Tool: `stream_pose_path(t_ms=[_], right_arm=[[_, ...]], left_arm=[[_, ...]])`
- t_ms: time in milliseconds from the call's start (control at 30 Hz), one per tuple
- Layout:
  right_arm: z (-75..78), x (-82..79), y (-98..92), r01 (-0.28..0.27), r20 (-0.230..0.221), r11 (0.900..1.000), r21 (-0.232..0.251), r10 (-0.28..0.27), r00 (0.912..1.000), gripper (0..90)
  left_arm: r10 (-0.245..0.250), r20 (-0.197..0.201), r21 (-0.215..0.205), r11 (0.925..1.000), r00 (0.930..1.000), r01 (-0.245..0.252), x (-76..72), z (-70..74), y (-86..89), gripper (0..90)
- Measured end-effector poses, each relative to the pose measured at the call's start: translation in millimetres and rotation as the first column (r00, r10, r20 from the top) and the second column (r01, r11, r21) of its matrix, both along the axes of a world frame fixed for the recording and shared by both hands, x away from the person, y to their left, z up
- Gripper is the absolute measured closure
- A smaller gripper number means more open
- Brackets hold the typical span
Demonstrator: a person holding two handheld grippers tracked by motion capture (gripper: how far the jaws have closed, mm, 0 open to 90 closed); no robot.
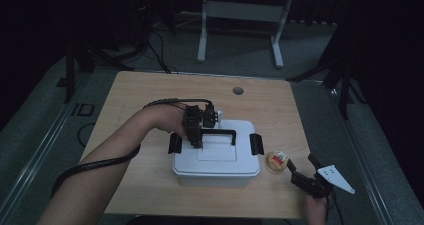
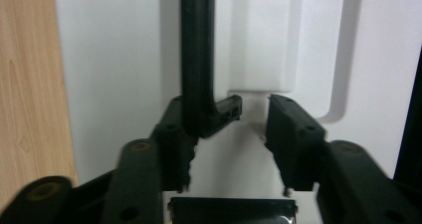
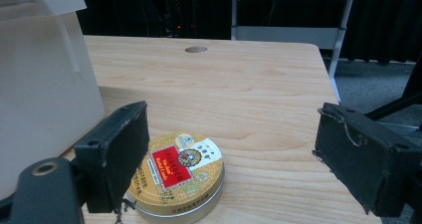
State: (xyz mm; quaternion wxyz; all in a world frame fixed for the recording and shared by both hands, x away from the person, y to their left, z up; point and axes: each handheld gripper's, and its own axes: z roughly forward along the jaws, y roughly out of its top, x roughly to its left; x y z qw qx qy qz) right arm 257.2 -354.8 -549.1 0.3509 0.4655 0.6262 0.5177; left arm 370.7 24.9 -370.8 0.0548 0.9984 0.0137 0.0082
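Left gripper (image 1: pixel 196 137) jaws part-closed astride the box's black handle (image 2: pixel 197 59), one pad touching, not clamped | handle runs straight ahead along white box lid (image 1: pixel 216 152) | right gripper (image 1: pixel 303 171) agape, gold tin (image 3: pixel 178 175) just ahead on tabletop (image 1: pixel 150 100)

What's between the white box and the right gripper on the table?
A round gold tin lies on the wood between the white box and the right gripper, apart from both, per the high view.

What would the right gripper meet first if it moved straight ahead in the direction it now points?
Most likely the round gold tin. The right gripper is open and the tin lies on the table just ahead, nearer one jaw. Depth is unclear, so the gripper might pass above its lid.
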Motion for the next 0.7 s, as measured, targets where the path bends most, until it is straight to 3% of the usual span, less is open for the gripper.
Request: stream_pose_path(t_ms=[133, 167, 200, 233, 467, 700], right_arm=[[0.0, 0.0, 0.0, -0.002, 0.000, 1.000, 0.000, 0.002, 1.0000, 13.4], [-0.1, 0.1, 0.1, -0.002, -0.001, 1.000, 0.000, 0.002, 1.0000, 13.4], [-0.1, 0.1, 0.1, -0.002, -0.001, 1.000, 0.000, 0.002, 1.0000, 13.4], [-0.2, 0.2, 0.2, -0.004, -0.001, 1.000, 0.000, 0.004, 1.0000, 13.4], [-0.3, 0.3, 0.0, -0.005, -0.002, 1.000, 0.000, 0.005, 1.0000, 13.4], [-0.3, 0.5, 0.0, -0.007, -0.004, 1.000, 0.003, 0.007, 1.0000, 13.5]], left_arm=[[-0.002, 0.003, -0.003, 1.0000, 1.0000, 0.002, -0.5, 0.2, -3.5, 64.3], [-0.004, 0.007, 0.000, 1.0000, 1.0000, 0.004, -0.7, 0.4, -4.2, 73.4], [-0.001, 0.003, 0.003, 1.0000, 1.0000, 0.001, -0.8, 0.3, -4.9, 73.4], [0.003, -0.013, 0.009, 1.0000, 0.9999, -0.003, -1.1, 0.3, -5.6, 82.1], [0.015, -0.022, 0.039, 0.9991, 0.9996, -0.014, 0.3, 1.0, -9.7, 83.3], [0.023, -0.034, 0.025, 0.9994, 0.9992, -0.022, 0.8, 1.8, -7.5, 83.5]])
